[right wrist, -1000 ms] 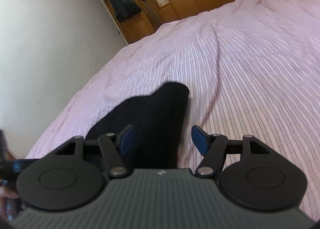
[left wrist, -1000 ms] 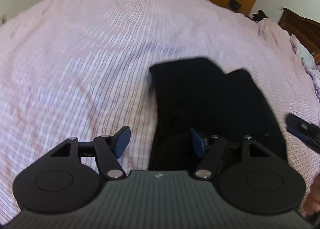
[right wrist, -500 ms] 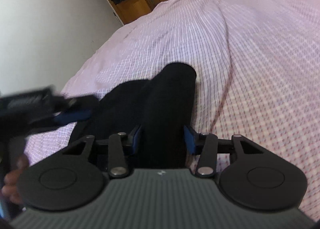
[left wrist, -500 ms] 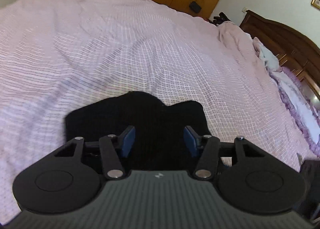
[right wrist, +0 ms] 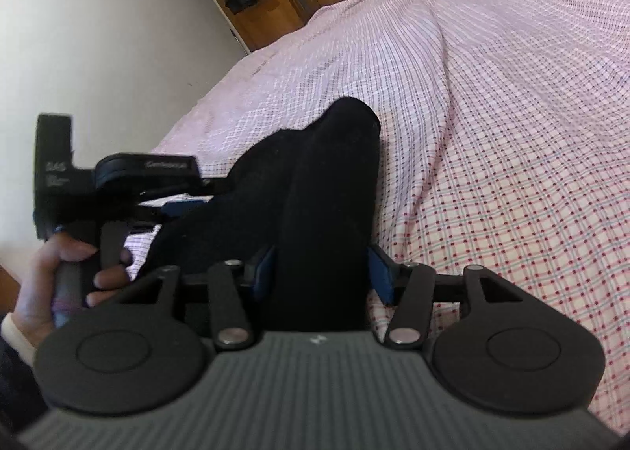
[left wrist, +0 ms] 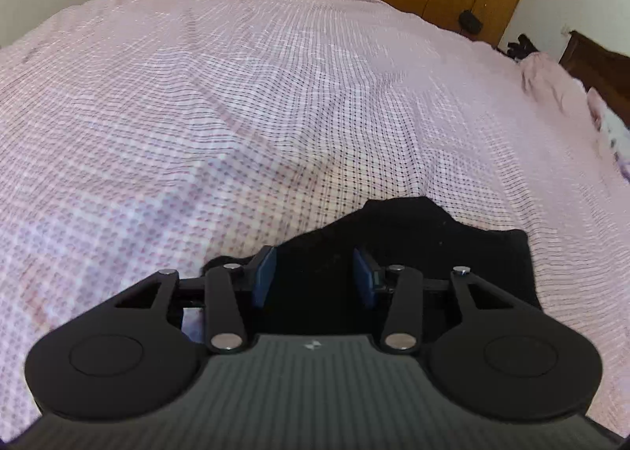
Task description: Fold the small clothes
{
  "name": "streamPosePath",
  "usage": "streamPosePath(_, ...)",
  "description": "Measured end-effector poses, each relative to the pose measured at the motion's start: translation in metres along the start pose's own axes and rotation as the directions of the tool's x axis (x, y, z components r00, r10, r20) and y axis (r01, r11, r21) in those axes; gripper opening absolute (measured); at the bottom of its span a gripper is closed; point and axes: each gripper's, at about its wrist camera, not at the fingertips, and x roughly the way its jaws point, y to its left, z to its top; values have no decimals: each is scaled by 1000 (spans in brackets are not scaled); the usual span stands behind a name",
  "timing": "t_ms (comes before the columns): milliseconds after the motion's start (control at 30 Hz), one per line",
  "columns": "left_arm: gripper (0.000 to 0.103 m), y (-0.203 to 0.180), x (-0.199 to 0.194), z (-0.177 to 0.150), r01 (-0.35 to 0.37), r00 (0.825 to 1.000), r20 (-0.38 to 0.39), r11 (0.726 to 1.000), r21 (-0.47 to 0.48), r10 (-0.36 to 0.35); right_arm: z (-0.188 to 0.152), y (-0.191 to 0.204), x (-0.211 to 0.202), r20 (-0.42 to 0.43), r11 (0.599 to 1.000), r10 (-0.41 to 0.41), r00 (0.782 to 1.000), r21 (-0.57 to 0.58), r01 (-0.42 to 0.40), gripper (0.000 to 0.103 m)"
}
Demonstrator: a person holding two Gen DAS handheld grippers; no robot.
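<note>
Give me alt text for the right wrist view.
The right gripper straddles a black garment, jaws partly closed around a raised fold, contact unclear. The garment lies on a pink checked bedspread; at left, a hand holds the left gripper at its edge.

A bed [left wrist: 275, 103] carries everything, spread with a pink checked cover [right wrist: 512, 143] (fine grid lines, small red dots close to the lens) that is gently creased. Directly on it lies a black garment [right wrist: 315, 182], bunched into long soft folds near the bed's near edge. At the far right, pale bedding [left wrist: 551, 80] is heaped beside a dark wooden headboard [left wrist: 598, 68].
</note>
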Motion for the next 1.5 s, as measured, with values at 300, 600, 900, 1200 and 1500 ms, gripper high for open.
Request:
streamPosePath(300,81,24,-71,-28,34,999,-7,999,-13,-34,3,-8,-20,6,999,29,1000,32,-29,71)
streamPosePath(600,81,45,-82,-74,109,990,-75,990,-90,-116,4,-13,-18,-49,995,91,995,53,-88,71)
streamPosePath(900,86,55,-71,-81,141,986,-75,980,-139,-152,2,-6,8,-106,994,109,988,3,-109,72)
streamPosePath(1200,92,58,-63,-90,176,978,-85,974,-141,-189,1,-15,25,-125,983,181,975,50,-176,72)
streamPosePath(1500,71,45,-57,-92,299,950,-45,942,-151,-308,10,-4,37,-104,973,231,967,48,-227,47)
